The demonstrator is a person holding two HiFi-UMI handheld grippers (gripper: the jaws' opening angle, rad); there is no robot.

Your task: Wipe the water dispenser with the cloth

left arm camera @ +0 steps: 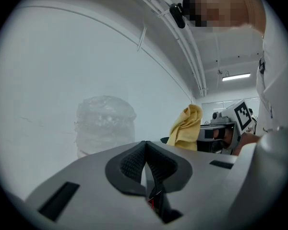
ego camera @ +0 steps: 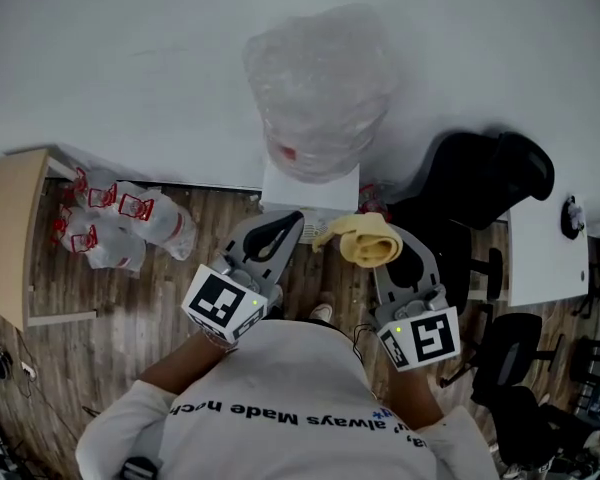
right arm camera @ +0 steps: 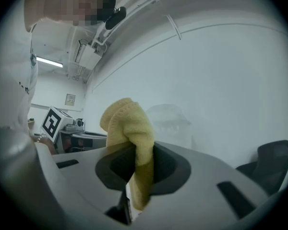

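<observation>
R tool clamps cloth; L tool closed, empty. Dispenser at 12 o'clock.

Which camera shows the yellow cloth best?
The right gripper view: the yellow towelling cloth fills its centre, pinched by the right gripper. The head view shows it bunched from above; the left gripper view, small, side-on.
</observation>
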